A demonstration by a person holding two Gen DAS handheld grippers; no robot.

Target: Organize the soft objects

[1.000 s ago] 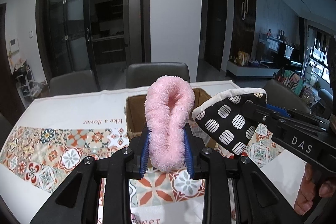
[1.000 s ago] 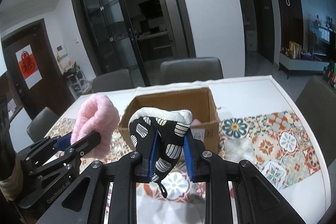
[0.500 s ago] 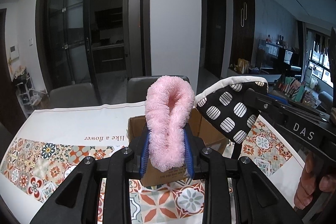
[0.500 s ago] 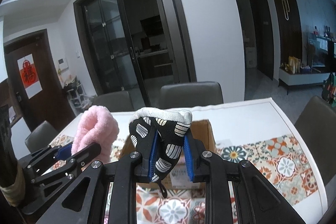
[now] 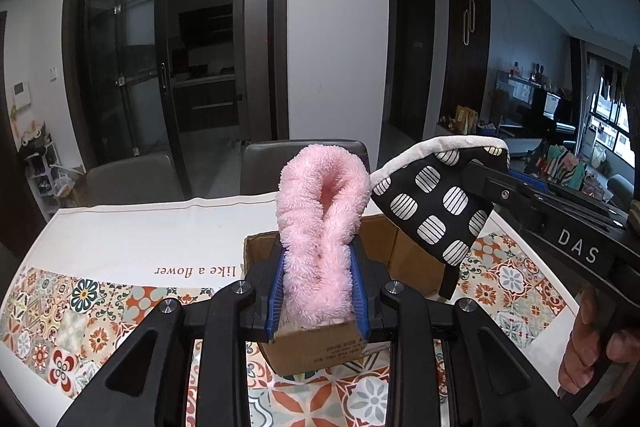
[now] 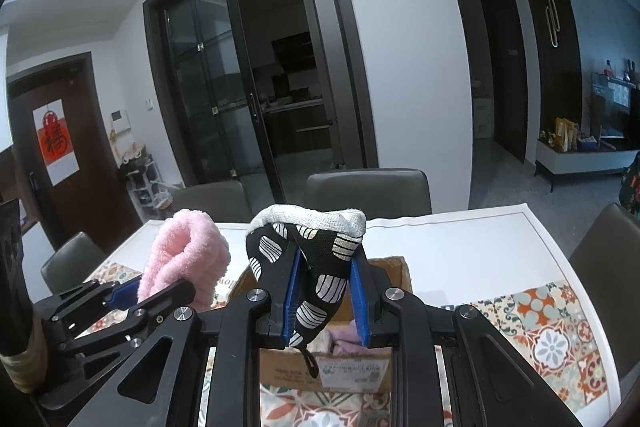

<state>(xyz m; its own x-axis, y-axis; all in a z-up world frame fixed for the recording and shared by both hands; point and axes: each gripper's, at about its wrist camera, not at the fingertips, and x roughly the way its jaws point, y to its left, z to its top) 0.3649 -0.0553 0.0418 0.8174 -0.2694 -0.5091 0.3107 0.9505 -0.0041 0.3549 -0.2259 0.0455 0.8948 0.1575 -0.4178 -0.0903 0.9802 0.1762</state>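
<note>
Left gripper [image 5: 318, 287]: jaws closed partway on the pink towel [image 5: 322, 223], blue pads pressed into its lower half.
Right gripper [image 6: 325, 297]: jaws narrowly set, clamped on the mitt [image 6: 310, 259], a black oven glove with white striped spots and a cream cuff.
Towel position: held in the air above the near edge of the box [image 5: 320, 347], folded loop pointing up.
Mitt position: aloft just right of the towel, over the box; its hanging loop dangles below the pads.
Box: open cardboard on the tablecloth [image 5: 120, 239]; pale cloth already lies inside in the right view.
Handling, judged: both pieces look light, plush and floppy, and squash under the pads. They should not slip or break. A mid-body pinch through a fold suits best; loose ends will droop and may catch the box rim.
Change from a second ago: both grippers have risen and come closer over the box, which now sits lower in both views; grips unchanged.
</note>
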